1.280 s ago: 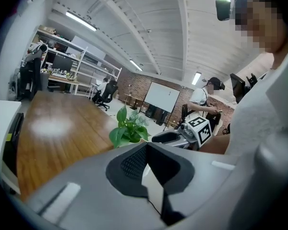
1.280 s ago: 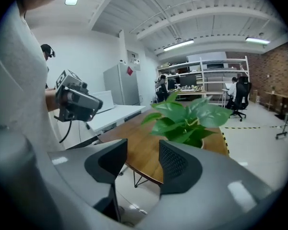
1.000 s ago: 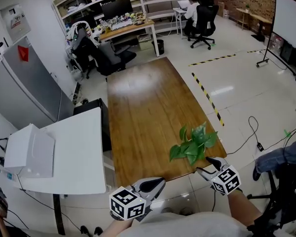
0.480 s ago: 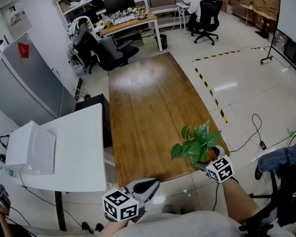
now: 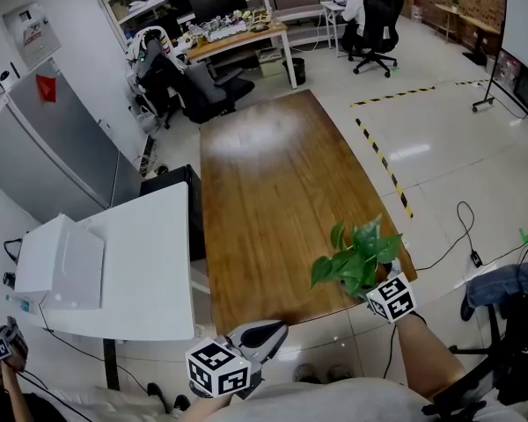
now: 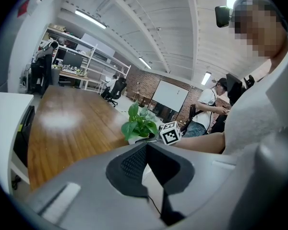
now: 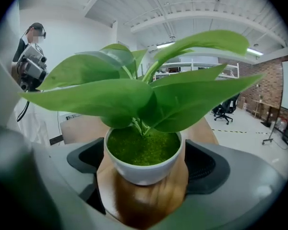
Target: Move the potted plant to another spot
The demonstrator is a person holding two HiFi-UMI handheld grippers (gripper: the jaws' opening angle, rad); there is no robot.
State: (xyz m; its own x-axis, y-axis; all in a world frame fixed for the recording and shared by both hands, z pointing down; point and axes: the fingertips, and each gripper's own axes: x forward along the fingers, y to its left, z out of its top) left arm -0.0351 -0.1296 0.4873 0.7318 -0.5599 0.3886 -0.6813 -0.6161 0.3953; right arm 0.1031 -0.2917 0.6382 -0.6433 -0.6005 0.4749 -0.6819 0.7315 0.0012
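The potted plant (image 5: 356,258), broad green leaves in a small white pot (image 7: 143,174), stands on the wooden table (image 5: 264,174) near its front right corner. My right gripper (image 5: 378,284) reaches in under the leaves. Its jaws are opening and stand on either side of the pot, with a sliver of gap at each pad (image 7: 204,164). My left gripper (image 5: 268,332) hangs below the table's front edge, off to the left of the plant. It is shut with nothing in it (image 6: 146,150). The left gripper view shows the plant (image 6: 137,126) ahead, beside the right gripper's marker cube (image 6: 169,133).
A white desk (image 5: 132,271) with a white box (image 5: 57,266) adjoins the table's left side. A seated person's leg (image 5: 510,280) and floor cables are at the right. Office chairs (image 5: 198,86) and a cluttered desk stand beyond the table's far end.
My right gripper has moved forward and down to the plant, and its jaws have spread around the pot. The left gripper has barely moved.
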